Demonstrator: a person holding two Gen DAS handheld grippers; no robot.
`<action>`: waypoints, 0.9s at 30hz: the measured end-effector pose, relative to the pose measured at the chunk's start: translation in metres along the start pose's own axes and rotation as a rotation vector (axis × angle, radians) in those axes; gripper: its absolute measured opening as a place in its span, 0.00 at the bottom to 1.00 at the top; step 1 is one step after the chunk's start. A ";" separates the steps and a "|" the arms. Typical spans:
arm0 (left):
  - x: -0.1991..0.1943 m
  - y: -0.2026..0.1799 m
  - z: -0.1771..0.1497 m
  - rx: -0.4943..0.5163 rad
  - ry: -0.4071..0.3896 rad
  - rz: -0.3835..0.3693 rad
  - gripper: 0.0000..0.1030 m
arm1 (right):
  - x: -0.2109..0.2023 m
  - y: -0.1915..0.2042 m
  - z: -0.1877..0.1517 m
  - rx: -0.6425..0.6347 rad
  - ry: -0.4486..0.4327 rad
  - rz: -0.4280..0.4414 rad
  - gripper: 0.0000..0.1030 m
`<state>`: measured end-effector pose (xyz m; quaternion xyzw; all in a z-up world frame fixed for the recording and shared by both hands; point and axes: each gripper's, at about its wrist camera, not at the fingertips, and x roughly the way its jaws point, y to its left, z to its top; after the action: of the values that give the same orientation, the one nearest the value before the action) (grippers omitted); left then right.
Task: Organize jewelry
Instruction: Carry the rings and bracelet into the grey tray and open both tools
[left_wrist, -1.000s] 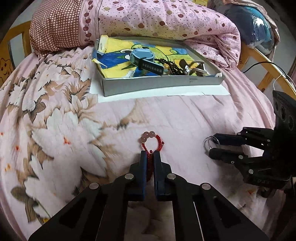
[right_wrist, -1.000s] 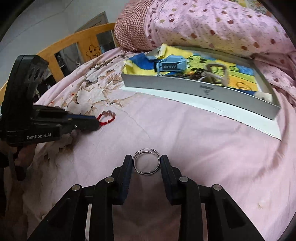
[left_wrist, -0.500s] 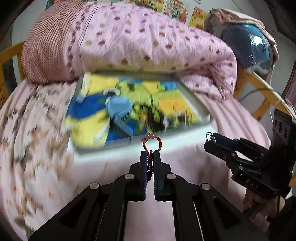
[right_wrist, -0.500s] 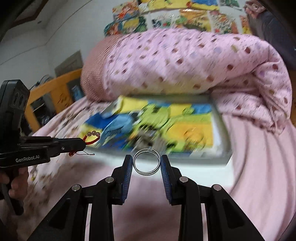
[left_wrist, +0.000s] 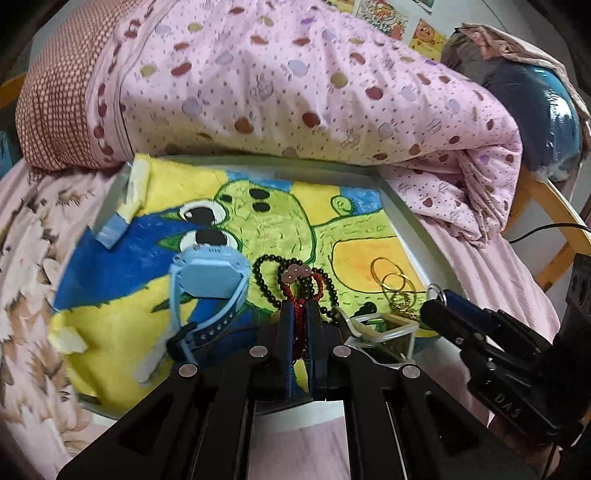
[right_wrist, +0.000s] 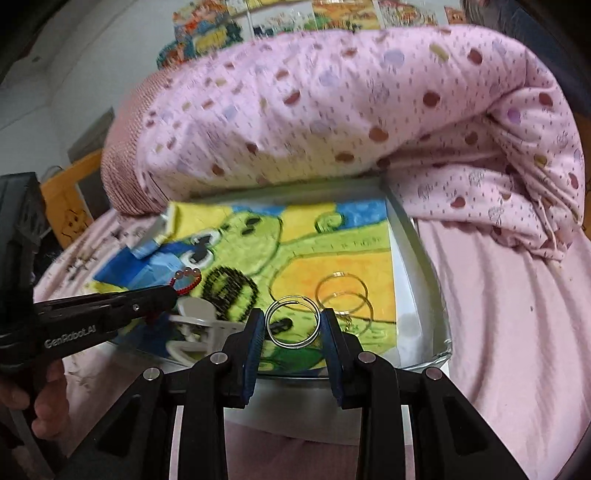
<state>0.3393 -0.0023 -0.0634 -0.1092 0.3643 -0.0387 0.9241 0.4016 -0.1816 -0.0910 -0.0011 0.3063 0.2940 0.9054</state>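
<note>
My left gripper is shut on a red bead bracelet with pale pink beads, held over the grey tray lined with a yellow-and-blue cartoon cloth. My right gripper is shut on a silver hoop ring, held above the tray's near right part; it shows at the right in the left wrist view. The left gripper with the bracelet shows at the left of the right wrist view. In the tray lie a black bead bracelet, gold hoop earrings and a light-blue watch.
A rolled pink spotted quilt lies right behind the tray. A white hair clip lies at the tray's near edge. The tray rests on white paper on a pink floral bedsheet. A wooden bed frame is at the right.
Both grippers rose off the bedsheet with the bracelet and the hoop ring and moved forward over the tray. Their grips have not changed.
</note>
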 end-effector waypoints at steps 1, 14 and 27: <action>0.005 0.000 -0.001 -0.005 0.011 0.002 0.04 | 0.003 0.000 0.000 -0.004 0.016 -0.009 0.29; 0.015 0.003 -0.001 -0.015 0.037 -0.017 0.04 | 0.007 -0.014 0.002 0.080 0.105 0.051 0.29; 0.002 0.008 -0.001 -0.055 0.016 -0.040 0.40 | -0.011 -0.006 0.002 0.023 0.058 0.007 0.43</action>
<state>0.3395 0.0047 -0.0672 -0.1416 0.3702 -0.0477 0.9168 0.3988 -0.1923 -0.0847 0.0016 0.3359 0.2935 0.8950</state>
